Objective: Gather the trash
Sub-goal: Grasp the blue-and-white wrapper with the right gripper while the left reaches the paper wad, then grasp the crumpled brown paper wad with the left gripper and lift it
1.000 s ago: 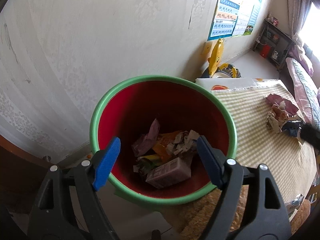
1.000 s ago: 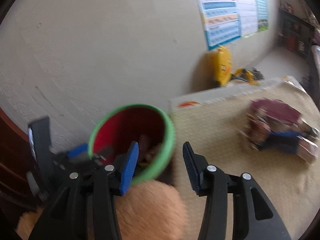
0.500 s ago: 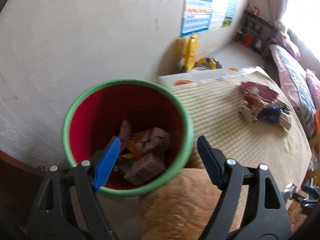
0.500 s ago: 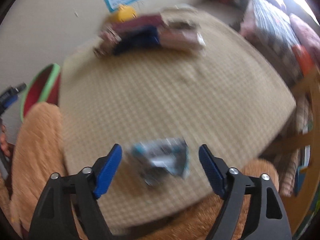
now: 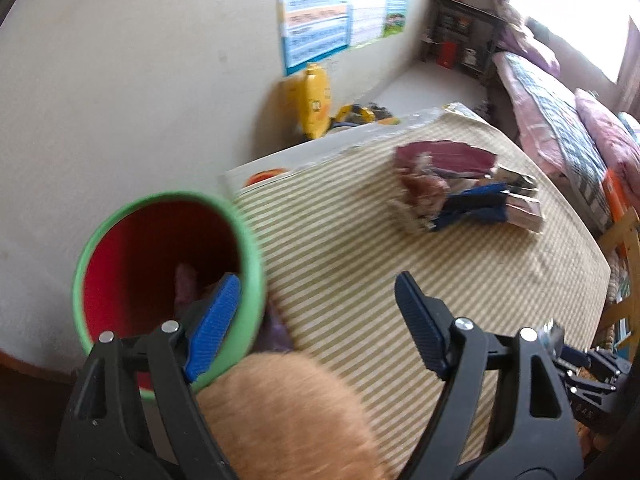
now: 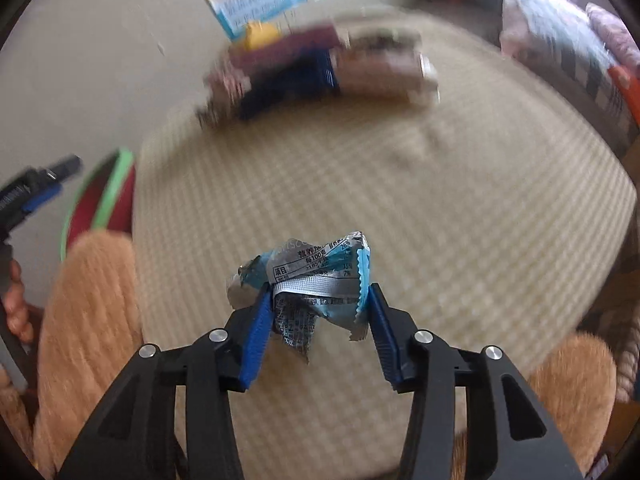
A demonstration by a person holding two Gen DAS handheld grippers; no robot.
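My right tongs (image 6: 316,300) are closing in on a crumpled silver-and-blue snack wrapper (image 6: 308,280). Both blue pads are already pressed against its sides and the foil is bunched up between them, so I'd call that clamped. It sits at the near edge of the bench (image 6: 400,184), which has a beige checked cloth on it.

My left tongs (image 5: 316,324) are spread wide with nothing between them. The left pad hangs over the mouth of the bin (image 5: 168,272), red inside with a green rim, which sits off the bench's left edge; the right pad is over the striped cloth. I can only make out a pinkish scrap down inside the bin, the rest is hidden.

Further out, the remaining trash pile (image 5: 464,188) lies toward the far side of the bench: a dark red torn wrapper, some brownish crumpled stuff, a blue piece and a silvery pack, all touching each other. It's pretty blurred in the right view.

A fuzzy orange chair back (image 5: 292,416) is right below the left tongs, just beside the bin. Beyond the bench there's a yellow toy (image 5: 316,100) against the wall, a poster (image 5: 316,36) above it, and a bed (image 5: 560,120) off to the right.
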